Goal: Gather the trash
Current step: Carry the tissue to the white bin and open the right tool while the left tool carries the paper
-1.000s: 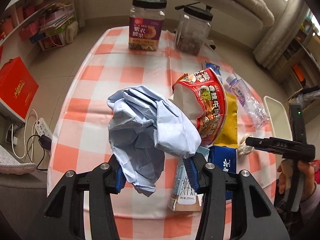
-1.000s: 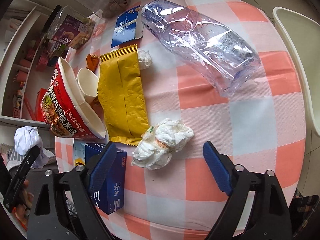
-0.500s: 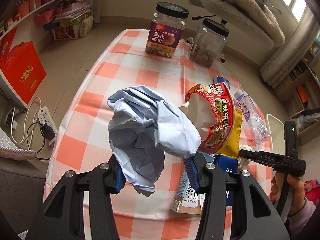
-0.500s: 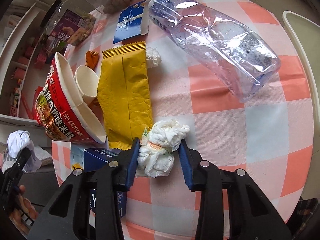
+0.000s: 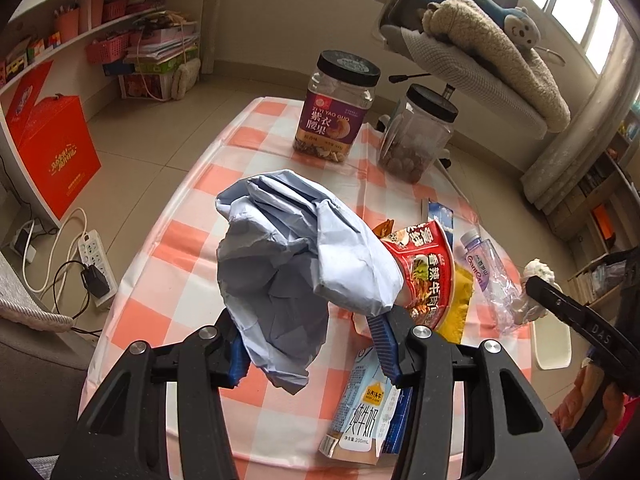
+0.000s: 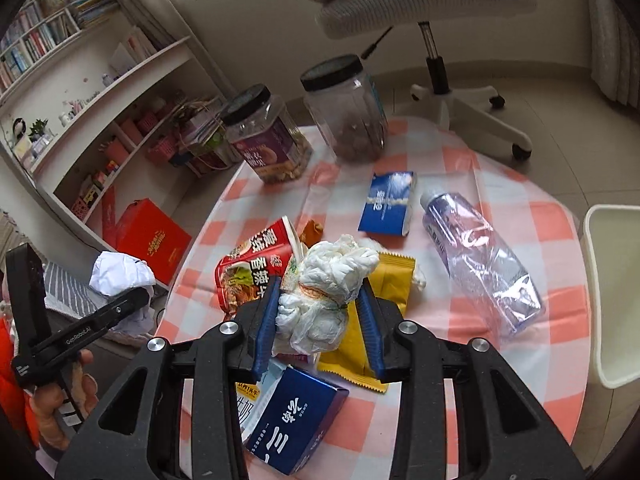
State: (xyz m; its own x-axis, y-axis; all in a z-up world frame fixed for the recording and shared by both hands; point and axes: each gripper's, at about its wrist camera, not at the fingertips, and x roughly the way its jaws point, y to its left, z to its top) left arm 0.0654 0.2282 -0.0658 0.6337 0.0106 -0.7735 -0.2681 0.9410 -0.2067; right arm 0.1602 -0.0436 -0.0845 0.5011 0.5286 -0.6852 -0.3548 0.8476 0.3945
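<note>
My left gripper [image 5: 308, 346] is shut on a crumpled pale blue paper ball [image 5: 296, 264], held above the checked table [image 5: 192, 264]. My right gripper [image 6: 318, 328] is shut on a white tissue wad [image 6: 326, 284], lifted off the table. That wad [image 5: 538, 270] and the right gripper [image 5: 560, 300] also show at the right edge of the left wrist view. On the table lie a red instant noodle cup [image 6: 256, 264], a yellow wrapper [image 6: 374, 316], a crushed clear bottle [image 6: 484, 264], a dark blue box [image 6: 296, 424], a small blue carton [image 6: 390, 204] and a milk carton [image 5: 362, 412].
Two black-lidded jars [image 5: 338, 108] [image 5: 420, 132] stand at the table's far end. A white bin [image 6: 612, 300] sits just off the table's right side. An office chair [image 6: 440, 80] is beyond the table, with shelves [image 6: 100, 120] and a red box [image 5: 52, 152] to the left.
The right gripper closed on the tissue wad, then lifted it off the table and tilted up. The left gripper kept hold of the paper ball and tilted a little.
</note>
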